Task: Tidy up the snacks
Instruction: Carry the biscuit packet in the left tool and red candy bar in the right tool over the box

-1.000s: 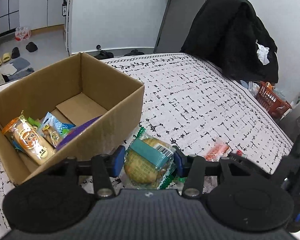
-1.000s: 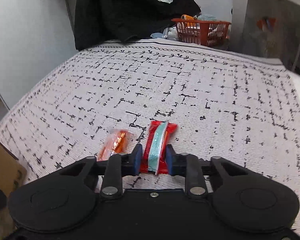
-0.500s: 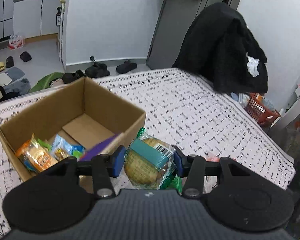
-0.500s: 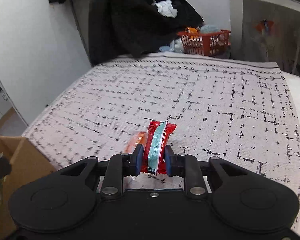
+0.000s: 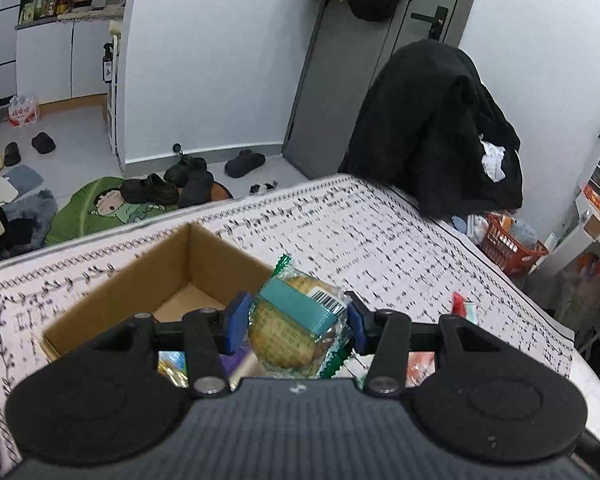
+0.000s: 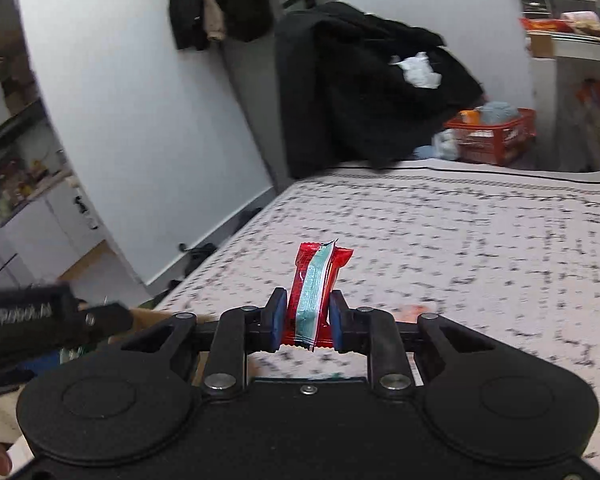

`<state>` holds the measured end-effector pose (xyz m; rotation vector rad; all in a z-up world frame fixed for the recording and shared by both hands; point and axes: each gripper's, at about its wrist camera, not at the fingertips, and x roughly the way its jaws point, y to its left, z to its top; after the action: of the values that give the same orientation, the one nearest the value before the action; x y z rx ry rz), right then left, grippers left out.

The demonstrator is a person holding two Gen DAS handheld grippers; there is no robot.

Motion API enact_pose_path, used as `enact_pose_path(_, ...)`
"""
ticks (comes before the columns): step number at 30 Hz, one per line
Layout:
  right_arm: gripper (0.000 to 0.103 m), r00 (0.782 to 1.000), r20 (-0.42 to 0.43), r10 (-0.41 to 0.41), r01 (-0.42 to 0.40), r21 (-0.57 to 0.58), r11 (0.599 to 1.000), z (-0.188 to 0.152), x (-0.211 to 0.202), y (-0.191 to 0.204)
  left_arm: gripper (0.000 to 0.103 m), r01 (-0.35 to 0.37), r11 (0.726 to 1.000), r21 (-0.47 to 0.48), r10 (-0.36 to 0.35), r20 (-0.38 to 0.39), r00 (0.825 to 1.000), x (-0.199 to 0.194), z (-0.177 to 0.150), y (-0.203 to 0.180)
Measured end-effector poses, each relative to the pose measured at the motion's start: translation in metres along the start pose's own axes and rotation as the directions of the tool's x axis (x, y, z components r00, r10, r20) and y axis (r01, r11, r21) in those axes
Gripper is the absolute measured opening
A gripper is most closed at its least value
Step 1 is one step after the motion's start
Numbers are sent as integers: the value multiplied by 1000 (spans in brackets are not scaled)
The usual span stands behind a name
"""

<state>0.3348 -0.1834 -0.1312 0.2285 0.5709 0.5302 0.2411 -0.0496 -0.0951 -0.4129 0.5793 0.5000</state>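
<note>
Mid-carry, both loads up off bedspread (image 5: 380, 240). My left gripper (image 5: 294, 322) clamped on round cake pack (image 5: 296, 328); cardboard box (image 5: 156, 280) at 10 o'clock of it, few snacks inside. My right gripper (image 6: 305, 316) pinching red snack bar (image 6: 314, 288), box corner low at 9 o'clock. Next, I judge: left over box opening, release; right follows. Orange packet (image 6: 410, 310) left on cover.
</note>
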Motion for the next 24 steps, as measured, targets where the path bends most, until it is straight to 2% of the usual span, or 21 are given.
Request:
enact_pose_path(4, 22, 997, -17, 69, -69, -1, 998, -2, 2, 19, 49, -28, 1000, -2, 28, 39, 999, -5, 13, 15)
enact_pose_path(8, 22, 992, -37, 121, -120, 19, 993, -4, 5, 34, 49, -50, 999, -13, 51, 40, 998, -3, 25, 33)
enact_pose_path(17, 22, 985, -59, 161, -161, 6, 987, -8, 17, 66, 49, -74, 997, -5, 74, -3, 997, 9, 33, 67)
enact_pose_path(20, 22, 981, -64, 183, -182, 24, 983, -14, 22, 75, 49, -65, 998, -5, 65, -33, 997, 15, 33, 77)
enact_pose_path(24, 22, 976, -89, 196, -193, 45, 980, -21, 31, 83, 49, -53, 999, 3, 53, -31, 998, 21, 35, 87)
